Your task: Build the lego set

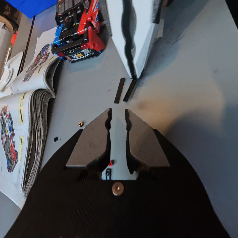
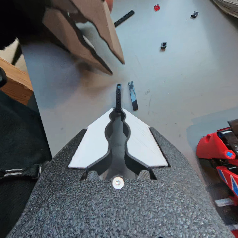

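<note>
My right gripper [image 2: 117,109], with white fingers, is shut on the near end of a long thin black Lego piece [image 2: 118,95] that points away from it, low over the grey table [image 2: 180,90]. A flat black tile [image 2: 133,96] lies right beside it. In the left wrist view the same two pieces lie just ahead: the tile [image 1: 119,90] and the held piece [image 1: 130,90], with the right gripper's white fingers [image 1: 140,61] behind. My left gripper [image 1: 118,110] is open and empty, hovering short of them. The red, black and blue Lego car [image 1: 78,32] stands at the far left.
An open instruction booklet [image 1: 32,103] lies left. Small loose parts lie about: a tan one [image 1: 81,124], black ones [image 1: 55,139] [image 2: 163,45] [image 2: 194,14], red ones [image 1: 111,162] [image 2: 156,7], another black bar [image 2: 124,18]. The car [image 2: 219,154] is close on the right gripper's right. The tips of one gripper are about 6 cm away from the tips of the other.
</note>
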A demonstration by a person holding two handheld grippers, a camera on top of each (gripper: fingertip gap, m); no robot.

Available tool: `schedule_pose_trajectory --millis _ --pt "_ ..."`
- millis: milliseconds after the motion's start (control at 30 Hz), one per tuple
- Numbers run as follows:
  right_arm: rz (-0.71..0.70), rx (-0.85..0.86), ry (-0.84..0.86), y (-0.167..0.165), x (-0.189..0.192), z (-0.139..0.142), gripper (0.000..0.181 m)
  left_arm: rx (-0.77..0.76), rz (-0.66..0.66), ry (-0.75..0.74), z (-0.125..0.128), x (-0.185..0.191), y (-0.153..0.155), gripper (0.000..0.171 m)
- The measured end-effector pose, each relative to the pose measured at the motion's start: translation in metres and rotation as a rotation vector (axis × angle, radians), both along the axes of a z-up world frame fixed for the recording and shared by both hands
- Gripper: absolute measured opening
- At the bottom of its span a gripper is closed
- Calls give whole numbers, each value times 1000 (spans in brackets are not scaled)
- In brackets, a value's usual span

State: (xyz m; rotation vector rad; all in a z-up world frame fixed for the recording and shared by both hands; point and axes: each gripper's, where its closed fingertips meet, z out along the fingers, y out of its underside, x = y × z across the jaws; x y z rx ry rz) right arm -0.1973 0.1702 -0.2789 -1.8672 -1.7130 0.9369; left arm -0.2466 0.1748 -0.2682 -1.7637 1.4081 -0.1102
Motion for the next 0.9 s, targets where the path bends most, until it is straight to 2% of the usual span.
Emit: schedule_pose_trajectory --millis 100,233,300,367,400,467,500,567,633,700,800,900 --pt "-13 -107 39 -2 -3 8 6 27 -94 40 -7 17 -11 21" --pt "14 -272 64 -14 -4 14 6 102 -103 48 -4 26 -7 17" --pt "15 -306 71 -16 -4 14 6 95 -126 60 -7 28 -10 6" --pt "-1 -317 78 -13 -4 14 6 79 -134 88 -12 28 -12 2" --pt "-8 -303 88 -11 -4 15 0 37 -120 84 -13 28 -12 0" --pt "0 -214 119 -7 -4 21 4 -132 -74 28 -13 30 -15 0" --pt "10 -146 131 -5 -4 24 15 -257 -40 -24 -13 31 -18 0" --pt "67 13 125 -7 -2 27 26 -484 42 -171 -7 36 -18 0" --pt "121 222 96 -4 -1 25 28 -733 20 -332 1 43 -32 0" --pt "195 407 74 -5 -2 25 26 -827 44 -388 -1 40 -30 0" --pt "302 590 64 -15 -7 26 19 -927 30 -414 -6 40 -36 0" --pt "366 659 24 -18 -9 21 12 -1022 -3 -452 -2 43 -41 0"
